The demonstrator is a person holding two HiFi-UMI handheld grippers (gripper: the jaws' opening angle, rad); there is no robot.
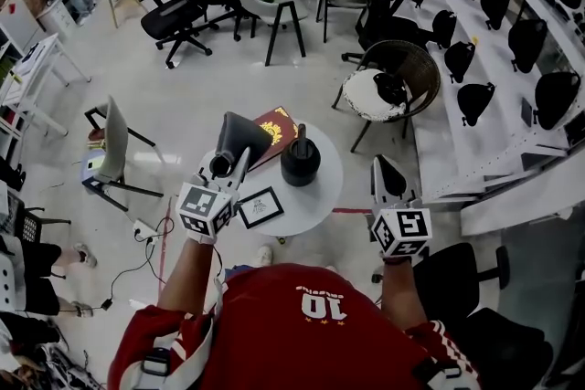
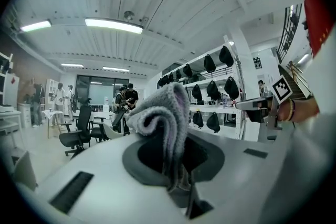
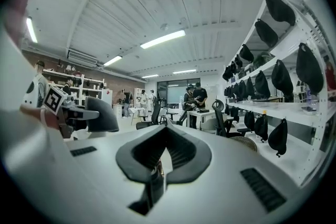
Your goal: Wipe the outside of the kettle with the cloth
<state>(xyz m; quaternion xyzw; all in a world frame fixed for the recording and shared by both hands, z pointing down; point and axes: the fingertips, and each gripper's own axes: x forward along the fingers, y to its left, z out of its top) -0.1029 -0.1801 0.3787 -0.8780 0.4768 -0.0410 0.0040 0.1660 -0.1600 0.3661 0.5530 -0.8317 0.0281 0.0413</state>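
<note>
Kettle (image 1: 300, 160): upright on round table (image 1: 315, 201). Just left of kettle: left gripper (image 1: 236, 146), clenched on cloth (image 2: 160, 113). Right of kettle, apart: right gripper (image 1: 388, 178), closed, empty. Treat cloth as soft, limp; keep bunched fold pinched. Treat kettle as rigid, probably smooth; steady by top handle.

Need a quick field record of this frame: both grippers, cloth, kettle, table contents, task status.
left hand-held gripper: shut on the cloth, which is grey, folded and sticks out past the jaws
right hand-held gripper: shut, nothing between the jaws
kettle: dark, upright on the round white table, neither gripper touching it
other items on table: red book, framed picture
gripper aim: both gripper views look out across the room, not at the kettle
task status: cloth in grip, wiping not yet begun
</note>
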